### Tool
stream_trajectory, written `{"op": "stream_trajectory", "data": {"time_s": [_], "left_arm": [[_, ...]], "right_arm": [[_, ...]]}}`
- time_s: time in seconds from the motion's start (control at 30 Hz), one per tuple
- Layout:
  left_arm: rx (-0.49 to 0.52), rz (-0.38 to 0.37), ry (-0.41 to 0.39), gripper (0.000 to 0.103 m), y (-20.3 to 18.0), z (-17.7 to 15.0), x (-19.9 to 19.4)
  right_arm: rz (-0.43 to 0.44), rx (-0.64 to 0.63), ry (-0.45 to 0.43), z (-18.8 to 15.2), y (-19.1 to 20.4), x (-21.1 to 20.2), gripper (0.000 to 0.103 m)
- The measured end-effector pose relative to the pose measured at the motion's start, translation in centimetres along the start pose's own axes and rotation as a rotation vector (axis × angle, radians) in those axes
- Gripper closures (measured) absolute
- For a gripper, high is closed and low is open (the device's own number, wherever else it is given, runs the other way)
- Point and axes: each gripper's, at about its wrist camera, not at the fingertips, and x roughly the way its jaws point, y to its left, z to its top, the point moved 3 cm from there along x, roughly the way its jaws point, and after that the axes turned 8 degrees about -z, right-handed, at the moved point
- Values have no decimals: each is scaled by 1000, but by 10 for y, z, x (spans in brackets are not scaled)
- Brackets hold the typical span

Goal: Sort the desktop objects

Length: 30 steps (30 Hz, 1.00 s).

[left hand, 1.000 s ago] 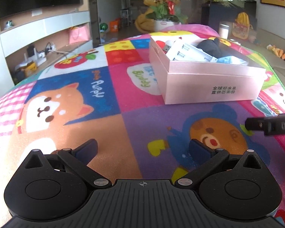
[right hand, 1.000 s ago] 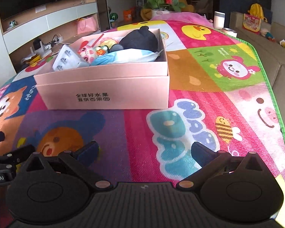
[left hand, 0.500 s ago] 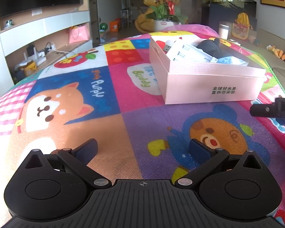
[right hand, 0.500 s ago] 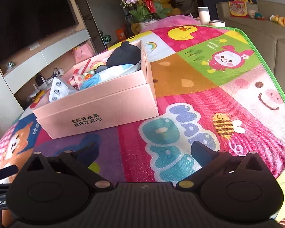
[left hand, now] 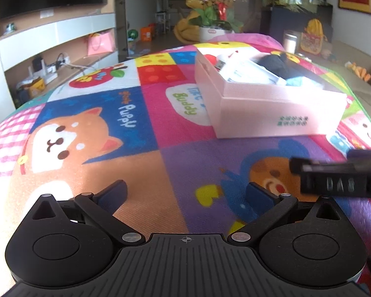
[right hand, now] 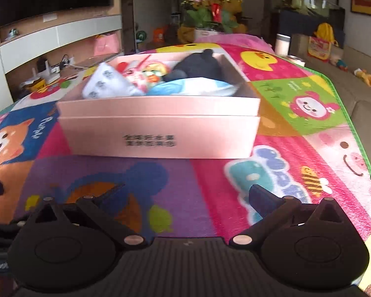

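Note:
A pink cardboard box (left hand: 277, 113) (right hand: 160, 133) stands on a colourful cartoon play mat (left hand: 146, 123) (right hand: 296, 113). It holds several items: a white packet (right hand: 104, 84), a pink toy (right hand: 136, 74), a black plush (right hand: 200, 66) and a blue-white pack (right hand: 193, 86). My left gripper (left hand: 185, 193) is open and empty, low over the mat, left of and before the box. My right gripper (right hand: 185, 195) is open and empty, facing the box's front. Part of the right gripper shows at the right edge of the left wrist view (left hand: 334, 180).
A flower pot (left hand: 215, 12) (right hand: 210, 7) stands beyond the mat's far end. A white cup (right hand: 282, 43) sits at the far right. A sofa (right hand: 363, 94) runs along the mat's right edge. A TV shelf unit (left hand: 49, 37) is at the left.
My right gripper has swung left and now faces the box squarely; its view is motion-blurred. In the left wrist view the right gripper has come closer. The left gripper has stayed put.

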Motion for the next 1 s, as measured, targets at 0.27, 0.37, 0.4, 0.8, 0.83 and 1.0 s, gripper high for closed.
{"op": "stream_trajectory", "data": {"time_s": [0.27,0.37,0.4,0.8,0.83,1.0], "left_arm": [[-67,-42,-37,0,13,2,-4],[-16,0,-11,0,5,2,1],[-18,-4,-11,0,6,2,1],[-31,46,-8,0,17,2,-1],[-4,68,3,0,13,2,1],[-24,51,-3,0,17,1,0]], "right_arm": [[27,-14,-2,-2,9,-5,0],[29,-11,-2,-2,8,-4,0],[26,-11,-1,-2,8,-4,0],[26,-8,-1,-4,10,-5,0],[26,-8,-1,-3,10,-5,0],[25,-8,-1,-3,10,-5,0]]}}
